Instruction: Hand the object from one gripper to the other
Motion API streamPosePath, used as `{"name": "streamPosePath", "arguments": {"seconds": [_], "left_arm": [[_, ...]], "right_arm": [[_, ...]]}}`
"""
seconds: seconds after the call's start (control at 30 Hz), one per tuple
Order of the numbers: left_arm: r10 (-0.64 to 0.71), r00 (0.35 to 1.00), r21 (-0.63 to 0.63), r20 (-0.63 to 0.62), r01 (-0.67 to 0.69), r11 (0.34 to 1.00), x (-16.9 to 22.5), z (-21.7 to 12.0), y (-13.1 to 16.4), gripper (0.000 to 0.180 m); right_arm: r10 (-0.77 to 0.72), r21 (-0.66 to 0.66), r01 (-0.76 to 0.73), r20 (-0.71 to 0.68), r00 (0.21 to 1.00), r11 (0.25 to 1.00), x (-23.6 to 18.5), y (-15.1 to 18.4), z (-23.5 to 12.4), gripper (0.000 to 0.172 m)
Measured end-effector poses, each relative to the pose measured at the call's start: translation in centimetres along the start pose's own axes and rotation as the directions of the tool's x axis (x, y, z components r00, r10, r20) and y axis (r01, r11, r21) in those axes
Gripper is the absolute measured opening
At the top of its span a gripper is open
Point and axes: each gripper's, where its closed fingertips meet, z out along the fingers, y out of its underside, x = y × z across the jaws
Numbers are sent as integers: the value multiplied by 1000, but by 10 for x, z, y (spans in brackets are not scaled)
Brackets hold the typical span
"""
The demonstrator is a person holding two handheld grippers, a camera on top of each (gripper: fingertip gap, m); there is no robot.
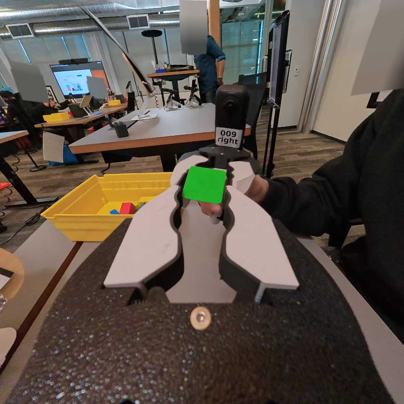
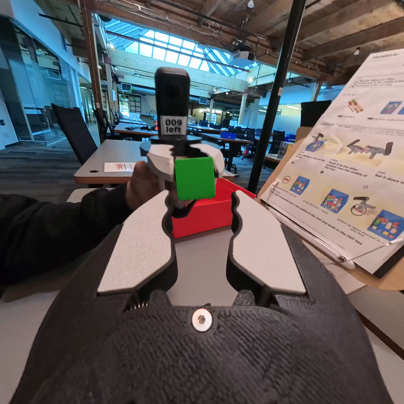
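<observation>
Bearing a white label, left claw (image 2: 194, 172) grips green block (image 2: 194, 178).

Hand-held gripper (image 2: 200, 196): pale grey wavy-edged fingers, speckled black body, silver screw (image 2: 201, 319); seemingly black sleeves (image 1: 341, 192).

A grey table (image 2: 201, 262) carries a red box (image 2: 207, 218) and a yellow bin (image 1: 87, 225).
</observation>
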Motion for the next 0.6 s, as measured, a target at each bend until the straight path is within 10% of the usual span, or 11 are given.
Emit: {"name": "streamPosePath", "arguments": {"seconds": [0.4, 0.6], "left_arm": [[-42, 999, -35, 5, 43, 998, -1, 4, 8, 39], [-47, 979, -55, 200, 59, 997, -29, -15, 9, 51]], "right_arm": [[-85, -23, 85, 2, 996, 996, -4, 0, -2, 34], [-87, -145, 20, -471, 878, 989, 97, 6, -89, 34]]}}
